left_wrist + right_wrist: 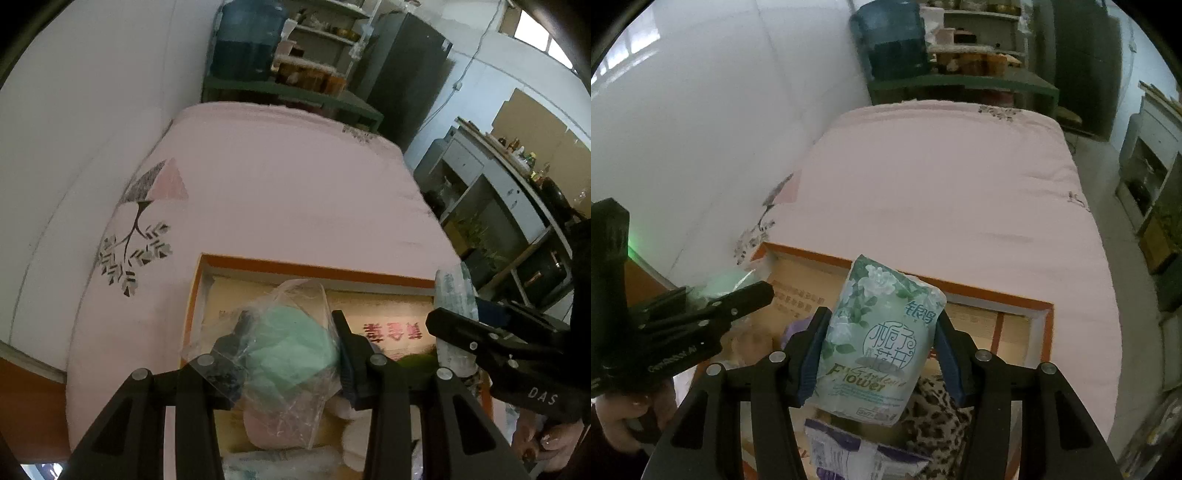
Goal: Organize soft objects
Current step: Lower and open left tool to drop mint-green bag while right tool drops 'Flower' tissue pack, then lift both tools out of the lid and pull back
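Observation:
My left gripper [290,341] is shut on a clear plastic bag holding a green soft item [286,354], held above an orange-rimmed cardboard box [314,266] on the pink bed. My right gripper [879,339] is shut on a green floral tissue pack [877,339], held upright above the same box [997,295]. The right gripper and its tissue pack also show at the right of the left wrist view [454,299]. The left gripper shows at the left of the right wrist view [738,295]. The box holds a leopard-print cloth [938,410], a purple-white pack [849,450] and pale soft items.
The pink quilt [277,192] covers the bed, with a white wall on the left. Green shelving with a blue bin [247,40] stands beyond the bed's far end. Grey cabinets and shelves [498,206] line the right side.

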A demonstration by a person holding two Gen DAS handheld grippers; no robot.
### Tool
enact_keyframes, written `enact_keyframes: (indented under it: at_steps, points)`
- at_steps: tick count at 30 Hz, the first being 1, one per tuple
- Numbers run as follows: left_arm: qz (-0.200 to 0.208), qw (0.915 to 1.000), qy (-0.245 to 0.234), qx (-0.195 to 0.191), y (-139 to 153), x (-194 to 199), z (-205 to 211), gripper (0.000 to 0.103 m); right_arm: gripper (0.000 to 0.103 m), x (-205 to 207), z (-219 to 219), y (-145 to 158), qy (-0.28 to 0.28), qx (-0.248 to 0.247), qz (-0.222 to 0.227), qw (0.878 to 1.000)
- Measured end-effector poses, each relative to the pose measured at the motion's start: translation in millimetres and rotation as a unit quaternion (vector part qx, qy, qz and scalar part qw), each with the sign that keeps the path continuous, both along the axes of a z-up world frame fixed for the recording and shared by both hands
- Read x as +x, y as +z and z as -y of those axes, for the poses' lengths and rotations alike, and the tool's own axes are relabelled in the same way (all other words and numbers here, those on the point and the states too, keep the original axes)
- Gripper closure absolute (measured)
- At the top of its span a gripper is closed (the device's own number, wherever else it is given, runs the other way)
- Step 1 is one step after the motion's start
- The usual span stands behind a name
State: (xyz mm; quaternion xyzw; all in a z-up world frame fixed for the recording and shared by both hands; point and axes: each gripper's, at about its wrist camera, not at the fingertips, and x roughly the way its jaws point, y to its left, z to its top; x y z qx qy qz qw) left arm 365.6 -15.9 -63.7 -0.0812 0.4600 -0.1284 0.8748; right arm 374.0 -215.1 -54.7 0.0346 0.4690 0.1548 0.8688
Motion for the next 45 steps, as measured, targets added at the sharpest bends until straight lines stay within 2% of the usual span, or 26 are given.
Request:
enact_keyframes:
  at_steps: [12,20,21,25,27,45]
  points:
    - [-0.023,0.9997,0.006,0.009,-25.4,10.1,-3.9,0.062,0.047,11.2,-16.3,-29.5,0.012,-0.028,-0.028,0.999]
    - [-0.024,0.9996,-0.007,0.011,-33.0,12.5,-1.7,0.061,0.047,13.8,-21.2,-39.5,0.015,-0.036,-0.03,0.999]
    - [-0.023,0.9997,-0.008,0.009,-33.9,12.2,-1.3,0.06,0.046,13.2,-21.3,-40.4,0.014,-0.035,-0.029,0.999]
    - [-0.019,0.9996,-0.015,0.015,-36.6,9.0,1.9,0.043,0.041,10.2,-20.2,-42.7,0.011,-0.036,-0.027,0.999]
    - [-0.015,0.9996,-0.02,0.011,-35.5,7.0,3.7,0.04,0.038,9.0,-19.4,-42.3,0.006,-0.037,-0.023,0.999]
    - [0.043,0.9991,-0.005,0.004,-2.5,-22.2,0.9,0.04,0.037,-26.9,-15.3,-10.8,-0.013,-0.048,0.045,0.998]
